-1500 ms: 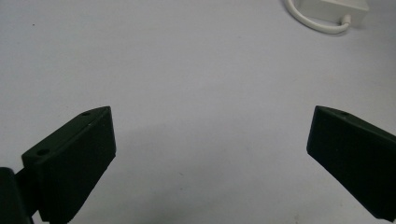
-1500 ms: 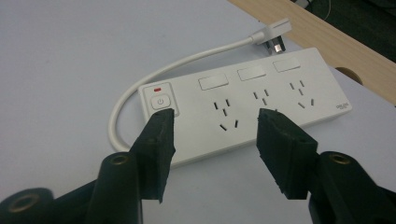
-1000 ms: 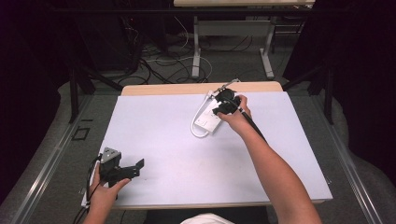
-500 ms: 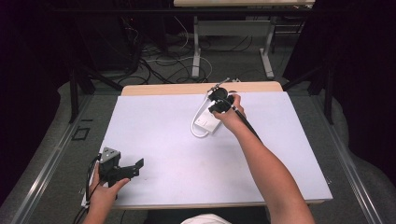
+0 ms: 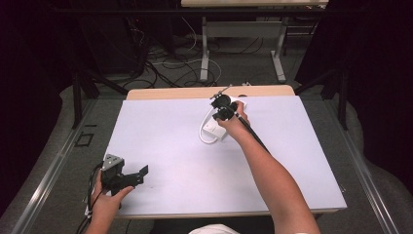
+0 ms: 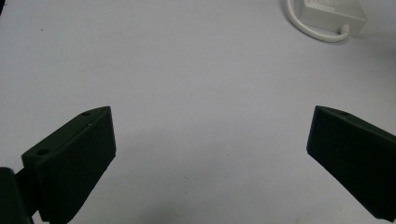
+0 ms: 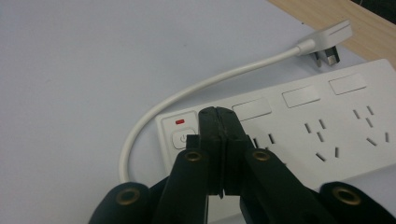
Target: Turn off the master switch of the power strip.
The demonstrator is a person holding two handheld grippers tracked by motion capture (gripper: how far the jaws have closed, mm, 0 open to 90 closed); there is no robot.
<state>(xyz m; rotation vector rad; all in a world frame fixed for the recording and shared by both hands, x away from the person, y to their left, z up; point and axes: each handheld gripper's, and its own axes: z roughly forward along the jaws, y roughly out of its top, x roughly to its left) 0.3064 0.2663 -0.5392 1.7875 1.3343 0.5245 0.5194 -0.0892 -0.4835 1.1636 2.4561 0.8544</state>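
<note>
The power strip (image 5: 220, 122) lies at the upper middle of the white surface (image 5: 165, 126), its plug (image 7: 327, 39) near the wooden edge. The right gripper (image 7: 219, 122), fingers pressed together, sits by its switch (image 7: 181, 138), perhaps touching. The left gripper (image 6: 210, 154), lower left, has its fingers spread.

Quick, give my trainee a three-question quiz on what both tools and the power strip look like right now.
1. True or false: the left tool is open over bare table.
2. The right tool is: A) wide open, B) shut, with its tips by the power button, C) holding the plug.
3. Fill in: the power strip lies toward the table's ____ edge, far or near.

Key: 1 true; 2 B; 3 far.
</note>
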